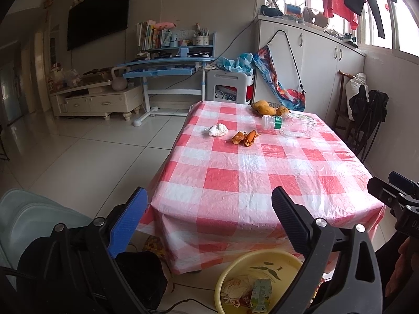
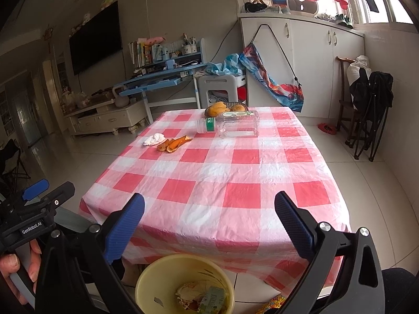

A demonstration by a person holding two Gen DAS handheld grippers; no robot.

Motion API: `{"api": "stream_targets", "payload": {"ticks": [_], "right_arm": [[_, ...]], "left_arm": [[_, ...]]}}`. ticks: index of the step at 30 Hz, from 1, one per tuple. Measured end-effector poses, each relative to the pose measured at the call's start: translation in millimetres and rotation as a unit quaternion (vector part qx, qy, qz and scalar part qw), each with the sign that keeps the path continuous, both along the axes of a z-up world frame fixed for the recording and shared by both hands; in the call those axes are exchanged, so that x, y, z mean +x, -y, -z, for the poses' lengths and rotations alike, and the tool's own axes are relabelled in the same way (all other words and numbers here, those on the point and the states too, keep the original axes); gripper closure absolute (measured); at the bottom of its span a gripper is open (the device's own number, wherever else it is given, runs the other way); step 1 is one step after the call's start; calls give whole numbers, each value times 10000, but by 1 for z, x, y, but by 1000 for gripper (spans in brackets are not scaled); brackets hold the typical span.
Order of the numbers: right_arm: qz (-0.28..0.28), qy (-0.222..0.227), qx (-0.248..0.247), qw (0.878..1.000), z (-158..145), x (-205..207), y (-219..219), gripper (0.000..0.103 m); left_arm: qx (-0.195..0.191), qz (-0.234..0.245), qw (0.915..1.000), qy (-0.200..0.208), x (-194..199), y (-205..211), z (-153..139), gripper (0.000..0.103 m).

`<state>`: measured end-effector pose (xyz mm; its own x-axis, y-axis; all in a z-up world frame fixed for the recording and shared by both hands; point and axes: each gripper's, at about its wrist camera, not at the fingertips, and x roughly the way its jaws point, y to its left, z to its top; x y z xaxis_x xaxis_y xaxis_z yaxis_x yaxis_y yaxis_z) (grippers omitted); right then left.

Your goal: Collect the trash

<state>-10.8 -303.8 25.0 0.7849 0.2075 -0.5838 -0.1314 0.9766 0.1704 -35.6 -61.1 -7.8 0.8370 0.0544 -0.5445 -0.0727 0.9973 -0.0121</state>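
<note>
Both grippers hang at the near edge of the table (image 2: 209,172), and neither is carrying anything: the left gripper (image 1: 209,209) is spread wide and empty, and the right gripper (image 2: 209,217) is just as wide open, nothing between its blue pads. Down on the floor below them sits the yellow basin (image 2: 146,282), and it already has trash in it — crumpled wrapping and a small greenish carton (image 2: 213,299) — so by my reading the job is partly done. Left to collect, up at the far end of the checked cloth: a crumpled white tissue (image 2: 154,139), orange peel pieces (image 2: 174,143) just beside it, and a clear plastic bottle (image 2: 230,127) lying on its side with its white cap pointing left. Behind the bottle is a dish of mangoes (image 2: 225,108), nearly touching it; that looks like fruit to keep, not trash, so a grab at the bottle wants care there. The stretch of cloth between grippers and trash is bare, nothing blocking. It's a long reach, though, with the basin tucked low by the table's hanging cloth.
</note>
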Motion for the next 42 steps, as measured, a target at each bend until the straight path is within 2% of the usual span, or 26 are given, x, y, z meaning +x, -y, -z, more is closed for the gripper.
{"api": "stream_targets", "payload": {"ticks": [42], "right_arm": [[-38,-38,-65,10000,4,0,-6,8]], "left_arm": [[-39,-20,10000,1,1,-1,1,8]]}}
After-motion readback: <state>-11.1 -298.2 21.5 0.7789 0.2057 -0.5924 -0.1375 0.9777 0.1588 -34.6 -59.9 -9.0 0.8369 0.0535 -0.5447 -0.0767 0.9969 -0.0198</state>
